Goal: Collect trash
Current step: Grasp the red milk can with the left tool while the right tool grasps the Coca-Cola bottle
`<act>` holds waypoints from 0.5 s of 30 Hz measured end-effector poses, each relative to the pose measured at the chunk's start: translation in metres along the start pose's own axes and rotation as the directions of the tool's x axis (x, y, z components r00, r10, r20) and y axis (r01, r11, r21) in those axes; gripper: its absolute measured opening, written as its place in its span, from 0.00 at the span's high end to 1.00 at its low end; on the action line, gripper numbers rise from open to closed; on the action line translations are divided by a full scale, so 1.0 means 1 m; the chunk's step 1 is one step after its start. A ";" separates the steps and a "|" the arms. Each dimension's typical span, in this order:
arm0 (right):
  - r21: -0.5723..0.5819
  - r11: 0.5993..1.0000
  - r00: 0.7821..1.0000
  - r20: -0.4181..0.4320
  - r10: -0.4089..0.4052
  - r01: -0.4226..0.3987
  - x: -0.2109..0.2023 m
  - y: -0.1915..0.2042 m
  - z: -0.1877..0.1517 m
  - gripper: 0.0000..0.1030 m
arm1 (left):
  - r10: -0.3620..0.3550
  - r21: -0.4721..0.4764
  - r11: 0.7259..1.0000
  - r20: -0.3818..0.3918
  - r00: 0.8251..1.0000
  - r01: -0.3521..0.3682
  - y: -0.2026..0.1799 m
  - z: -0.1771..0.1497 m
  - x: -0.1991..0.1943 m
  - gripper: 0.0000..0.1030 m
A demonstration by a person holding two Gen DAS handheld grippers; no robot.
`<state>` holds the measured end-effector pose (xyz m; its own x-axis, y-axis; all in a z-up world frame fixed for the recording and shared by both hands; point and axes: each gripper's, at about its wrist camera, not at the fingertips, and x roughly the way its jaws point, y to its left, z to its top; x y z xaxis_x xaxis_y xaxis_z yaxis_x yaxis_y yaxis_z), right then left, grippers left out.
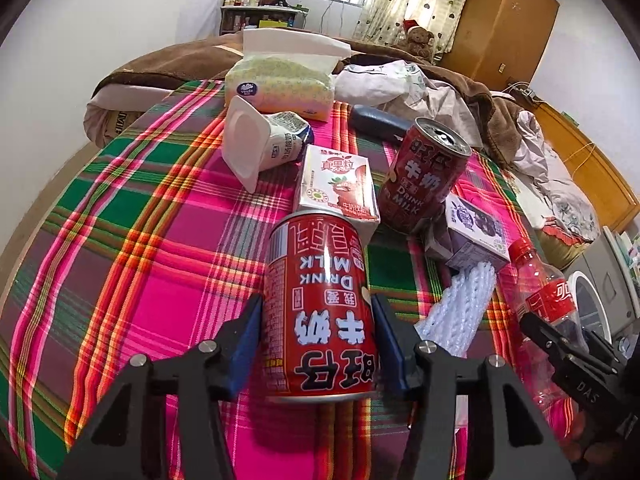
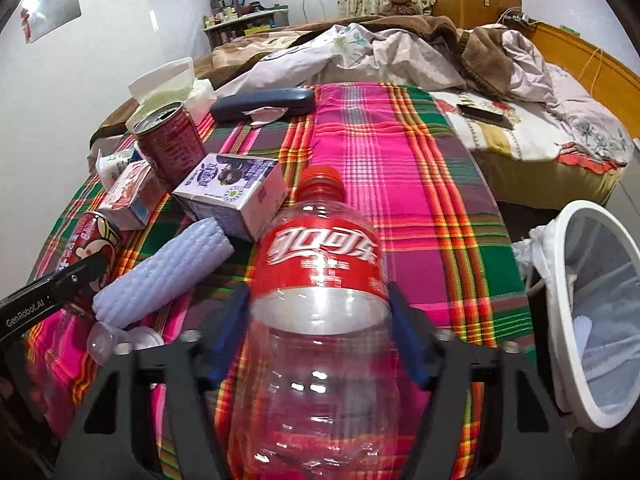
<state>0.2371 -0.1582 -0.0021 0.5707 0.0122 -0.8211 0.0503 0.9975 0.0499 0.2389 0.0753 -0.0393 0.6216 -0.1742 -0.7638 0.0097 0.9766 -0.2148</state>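
Lying lengthwise between jaws, cola bottle, cap pointing away

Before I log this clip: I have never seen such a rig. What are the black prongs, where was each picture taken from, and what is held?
There is no robot. A person carries a two-finger hand-held gripper in each hand, each with a fisheye camera looking along its fingers.

The left view shows the left hand-held gripper with its blue pads against a red milk can, lying upside down to the camera. The right view shows the right hand-held gripper around a clear cola bottle, pads at its sides.

Both work over a plaid cloth on a bed. Also on it: a second red can, a red drink carton, a purple carton, a yogurt cup, white foam netting and a tissue pack. A lined white bin stands to the right.
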 end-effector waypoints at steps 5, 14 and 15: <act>0.002 1.000 1.000 0.006 0.025 -0.025 -0.001 -0.001 -0.003 0.38 | 0.007 0.005 1.000 0.003 1.000 -0.007 -0.002 -0.002 -0.001 0.46; 0.007 0.999 0.999 0.024 0.046 -0.046 -0.005 -0.003 -0.003 0.38 | 0.003 0.017 1.000 0.020 1.000 -0.004 -0.007 -0.007 -0.011 0.46; 0.006 0.999 0.999 0.028 0.046 -0.046 -0.005 -0.003 -0.004 0.38 | 0.003 0.017 1.000 0.023 1.000 -0.003 -0.008 -0.007 -0.012 0.46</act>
<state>0.2307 -0.1615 0.0001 0.5952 0.0558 -0.8016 0.0286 0.9955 0.0906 0.2261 0.0688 -0.0327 0.6391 -0.1683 -0.7505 0.0209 0.9792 -0.2018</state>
